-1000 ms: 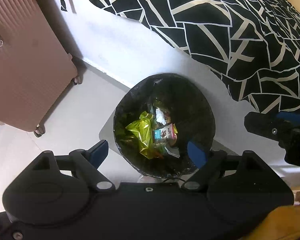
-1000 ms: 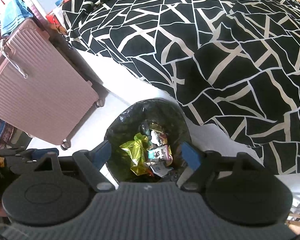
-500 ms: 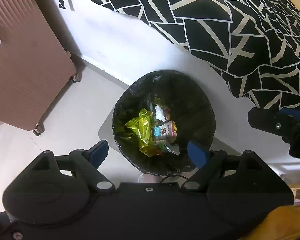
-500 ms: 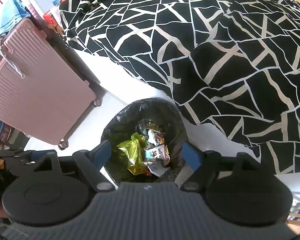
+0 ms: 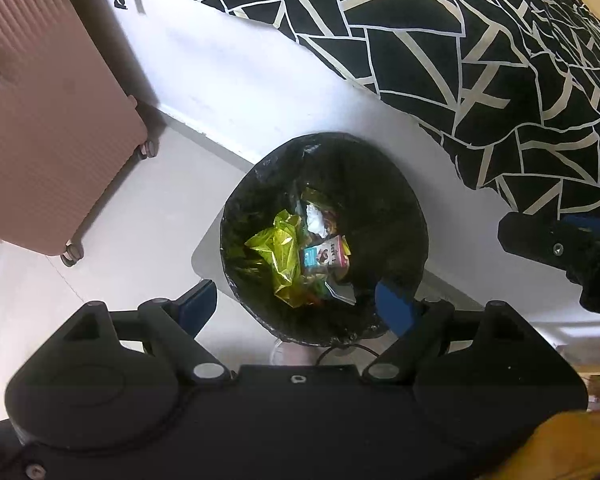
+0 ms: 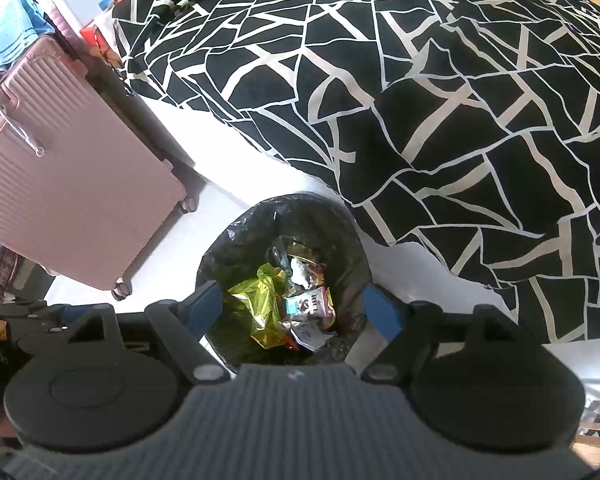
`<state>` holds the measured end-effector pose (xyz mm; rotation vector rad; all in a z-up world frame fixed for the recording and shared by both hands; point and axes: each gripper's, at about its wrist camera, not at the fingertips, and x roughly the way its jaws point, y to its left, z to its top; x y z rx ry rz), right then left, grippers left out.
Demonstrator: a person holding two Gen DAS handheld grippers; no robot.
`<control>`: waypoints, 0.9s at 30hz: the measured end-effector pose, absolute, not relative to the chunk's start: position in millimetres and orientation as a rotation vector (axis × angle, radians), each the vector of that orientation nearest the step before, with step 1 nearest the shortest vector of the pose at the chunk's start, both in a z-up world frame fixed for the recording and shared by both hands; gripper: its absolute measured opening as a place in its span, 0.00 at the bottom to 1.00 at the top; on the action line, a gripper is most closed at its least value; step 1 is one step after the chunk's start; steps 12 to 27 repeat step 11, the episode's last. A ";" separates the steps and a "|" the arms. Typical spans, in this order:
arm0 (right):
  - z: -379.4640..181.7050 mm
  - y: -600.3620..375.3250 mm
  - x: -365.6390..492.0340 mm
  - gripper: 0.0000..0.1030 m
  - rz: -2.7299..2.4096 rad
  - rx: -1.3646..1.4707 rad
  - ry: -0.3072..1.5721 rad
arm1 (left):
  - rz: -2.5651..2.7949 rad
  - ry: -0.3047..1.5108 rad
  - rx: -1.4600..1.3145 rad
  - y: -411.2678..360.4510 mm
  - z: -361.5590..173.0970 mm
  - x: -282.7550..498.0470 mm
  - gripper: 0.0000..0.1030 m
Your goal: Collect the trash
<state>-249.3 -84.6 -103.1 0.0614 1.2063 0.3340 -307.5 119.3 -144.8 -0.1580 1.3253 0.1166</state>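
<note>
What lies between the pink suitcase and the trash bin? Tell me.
Only bare pale floor lies between the pink suitcase and the trash bin; nothing rests on it. The left wrist view shows this best.

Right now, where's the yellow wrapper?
In both wrist views the yellow wrapper lies inside the black-lined trash bin, left of a small carton.

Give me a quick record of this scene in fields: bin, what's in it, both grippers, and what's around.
bin: round bin with black liner, on the floor beside the bed
contents: yellow-green wrapper, small printed carton, crumpled white paper
left gripper: open, empty, above the bin
right gripper: open, empty, above the bin
surroundings: pink suitcase, black-and-white patterned bedspread
</note>
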 end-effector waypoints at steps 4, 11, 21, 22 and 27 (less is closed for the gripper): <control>-103.8 -83.0 -248.6 0.84 0.332 0.060 1.210 | 0.108 1.325 -0.161 120.4 -145.3 -307.4 0.83; -104.1 -83.4 -247.9 0.84 0.332 0.060 1.210 | 0.098 1.323 -0.169 120.3 -145.4 -307.3 0.83; -104.1 -83.4 -247.9 0.84 0.332 0.060 1.210 | 0.098 1.323 -0.169 120.3 -145.4 -307.3 0.83; -104.1 -83.4 -247.9 0.84 0.332 0.060 1.210 | 0.098 1.323 -0.169 120.3 -145.4 -307.3 0.83; -104.1 -83.4 -247.9 0.84 0.332 0.060 1.210 | 0.098 1.323 -0.169 120.3 -145.4 -307.3 0.83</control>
